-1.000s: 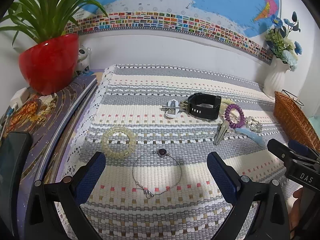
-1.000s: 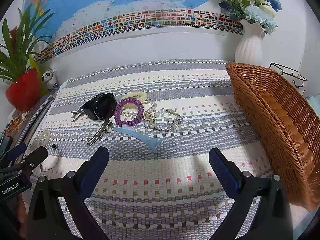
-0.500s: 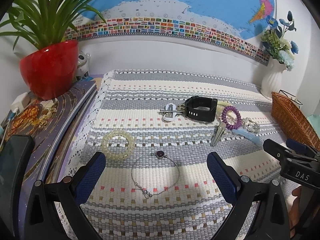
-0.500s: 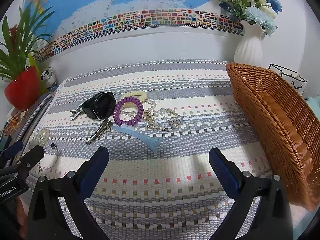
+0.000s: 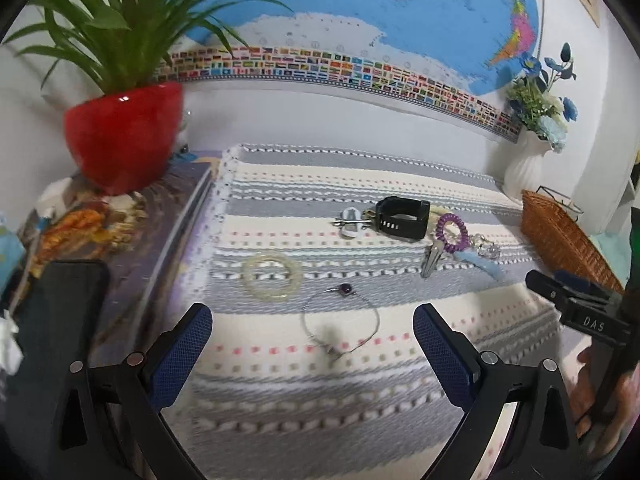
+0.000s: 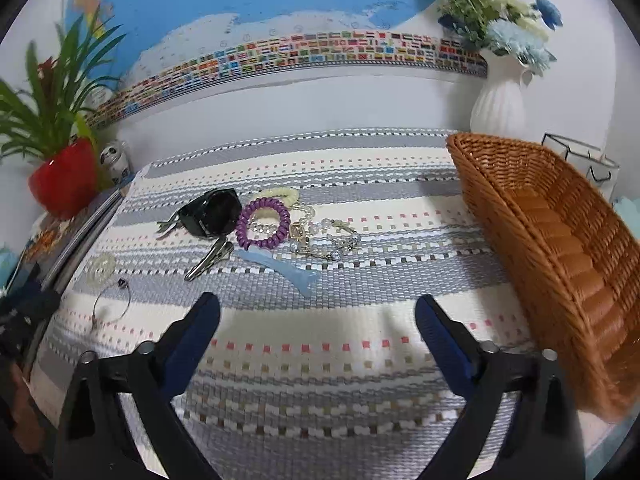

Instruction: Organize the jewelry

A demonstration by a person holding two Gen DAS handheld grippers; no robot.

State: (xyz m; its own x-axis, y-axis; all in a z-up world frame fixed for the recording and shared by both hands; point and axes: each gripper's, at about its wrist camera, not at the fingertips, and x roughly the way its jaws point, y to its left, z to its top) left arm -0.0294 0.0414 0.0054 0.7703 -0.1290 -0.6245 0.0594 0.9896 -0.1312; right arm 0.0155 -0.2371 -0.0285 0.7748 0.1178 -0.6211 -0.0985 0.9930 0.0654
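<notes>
right wrist | striped woven mat (image 6: 320,360) | wicker basket (image 6: 560,248) right | map wall (image 6: 280,0)

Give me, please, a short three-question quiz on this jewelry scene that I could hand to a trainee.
1. True or false: the wicker basket already holds jewelry.
2. Which item lies nearest the left gripper? A) black watch B) wire bangle with a dark stone C) purple coil bracelet
3. Fill in: between the right gripper's fingers there is only the ____.

Key
1. False; what shows of its inside is bare.
2. B
3. Woven mat; the jaws are closing slightly with nothing between them.
</notes>
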